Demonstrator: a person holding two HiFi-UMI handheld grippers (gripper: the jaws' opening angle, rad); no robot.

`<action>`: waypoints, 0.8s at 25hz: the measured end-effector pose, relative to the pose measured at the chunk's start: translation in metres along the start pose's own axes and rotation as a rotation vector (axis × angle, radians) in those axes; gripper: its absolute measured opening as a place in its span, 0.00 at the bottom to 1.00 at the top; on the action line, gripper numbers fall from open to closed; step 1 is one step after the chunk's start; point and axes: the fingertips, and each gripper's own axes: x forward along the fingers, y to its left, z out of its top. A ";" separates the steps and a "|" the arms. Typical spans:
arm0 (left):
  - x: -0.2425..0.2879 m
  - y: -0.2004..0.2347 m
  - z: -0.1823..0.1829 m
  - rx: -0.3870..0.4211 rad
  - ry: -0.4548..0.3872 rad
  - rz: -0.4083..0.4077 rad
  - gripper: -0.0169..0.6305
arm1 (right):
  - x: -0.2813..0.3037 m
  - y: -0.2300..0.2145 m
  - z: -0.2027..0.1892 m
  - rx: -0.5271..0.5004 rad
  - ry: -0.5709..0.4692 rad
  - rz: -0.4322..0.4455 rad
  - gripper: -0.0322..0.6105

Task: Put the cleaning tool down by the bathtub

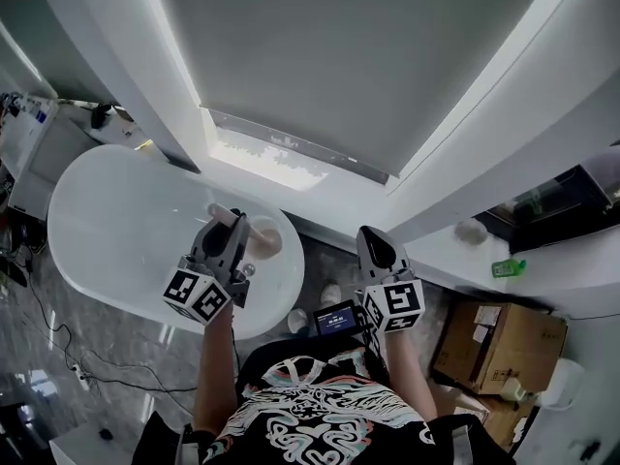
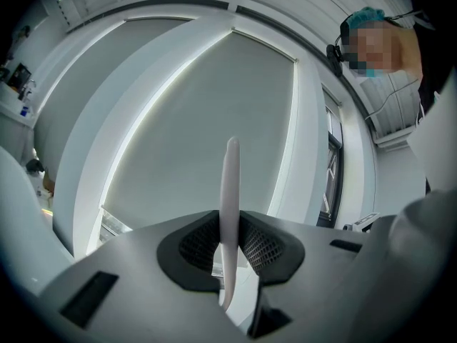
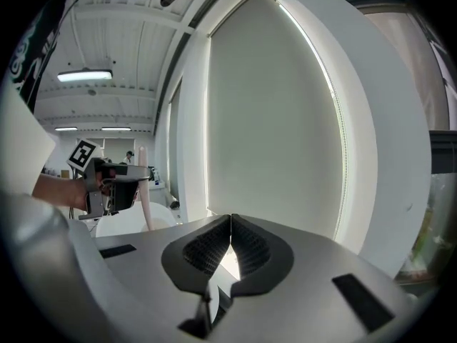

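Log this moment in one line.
left tool: shut on brush | right tool: shut, empty | brush: held over bathtub, not yet down

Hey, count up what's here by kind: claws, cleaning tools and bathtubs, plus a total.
Claws: 2 (left claw, right claw)
Cleaning tool: 1
Bathtub: 1
Total: 4

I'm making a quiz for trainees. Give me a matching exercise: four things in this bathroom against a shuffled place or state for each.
1 grey left gripper
2 grey right gripper
3 white oval bathtub
4 brown cardboard box

A shut, nothing between its jaws
B floor, head view's lower right
C shut on the pale slim cleaning tool handle
D head view's left, under the left gripper

Pairs: 1-C, 2-A, 3-D, 4-B
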 end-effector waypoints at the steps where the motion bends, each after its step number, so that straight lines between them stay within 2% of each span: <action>1: 0.003 0.001 0.001 -0.003 -0.001 -0.002 0.15 | 0.003 -0.001 0.001 -0.001 0.000 -0.001 0.09; 15: 0.052 0.045 0.017 -0.014 -0.011 0.001 0.15 | 0.071 -0.018 0.018 -0.006 -0.015 0.018 0.09; 20: 0.069 0.058 0.014 -0.037 -0.009 0.002 0.15 | 0.092 -0.027 0.012 0.014 -0.004 0.022 0.09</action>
